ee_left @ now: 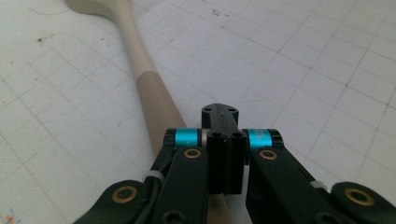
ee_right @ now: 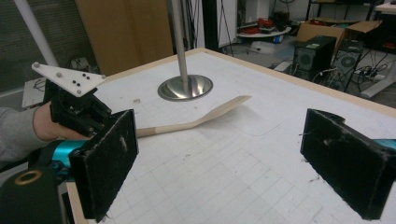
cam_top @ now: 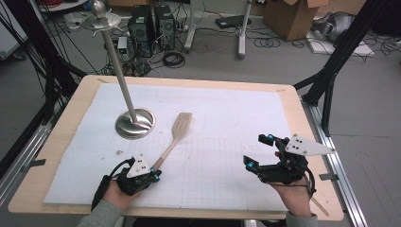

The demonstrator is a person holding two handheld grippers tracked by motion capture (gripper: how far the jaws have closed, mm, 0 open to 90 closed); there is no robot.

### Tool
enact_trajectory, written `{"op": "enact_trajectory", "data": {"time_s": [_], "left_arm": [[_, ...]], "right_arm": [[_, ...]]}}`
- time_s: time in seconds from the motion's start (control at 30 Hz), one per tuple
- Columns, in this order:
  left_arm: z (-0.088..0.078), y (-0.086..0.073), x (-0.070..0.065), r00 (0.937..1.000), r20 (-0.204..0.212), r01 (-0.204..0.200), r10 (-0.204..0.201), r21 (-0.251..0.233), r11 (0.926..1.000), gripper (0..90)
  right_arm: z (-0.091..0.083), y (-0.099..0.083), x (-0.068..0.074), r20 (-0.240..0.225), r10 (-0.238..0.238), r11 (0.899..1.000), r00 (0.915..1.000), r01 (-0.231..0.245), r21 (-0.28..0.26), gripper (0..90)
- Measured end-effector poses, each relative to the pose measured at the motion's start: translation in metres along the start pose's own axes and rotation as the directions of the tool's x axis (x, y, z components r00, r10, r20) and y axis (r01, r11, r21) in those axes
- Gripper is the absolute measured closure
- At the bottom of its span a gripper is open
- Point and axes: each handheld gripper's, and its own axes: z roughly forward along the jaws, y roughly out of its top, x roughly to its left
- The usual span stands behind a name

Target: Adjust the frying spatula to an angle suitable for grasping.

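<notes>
On the table, left tongs (cam_top: pixel 152 176) pinch the spatula (cam_top: pixel 176 134) (right tongs (cam_top: pixel 258 151) spread).

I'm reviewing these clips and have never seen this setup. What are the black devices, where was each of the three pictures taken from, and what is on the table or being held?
A person holds a hand-operated two-jaw gripper in each hand; there is no robot arm. The high view looks down from above the person's side of the table, which carries a white gridded sheet. The other two views come from cameras riding on each gripper, looking along its jaws. On the sheet stand a metal stand, a round base with a tall pole, and a wooden spatula. The left gripper is shut at the spatula's handle end and seems to clamp it, though the contact is hidden. The right gripper is open and holds nothing.
</notes>
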Motion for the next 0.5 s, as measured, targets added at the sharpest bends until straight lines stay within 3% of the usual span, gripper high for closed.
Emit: {"op": "enact_trajectory", "data": {"time_s": [0.5], "left_arm": [[-0.0050, -0.0048, 0.0094, 1.0000, 0.006, -0.003, 0.003, -0.001, 1.0000, 90.0]], "right_arm": [[0.0027, -0.0002, 0.0006, -0.007, 0.001, 1.000, 1.0000, -0.001, 0.003, 10.0]]}}
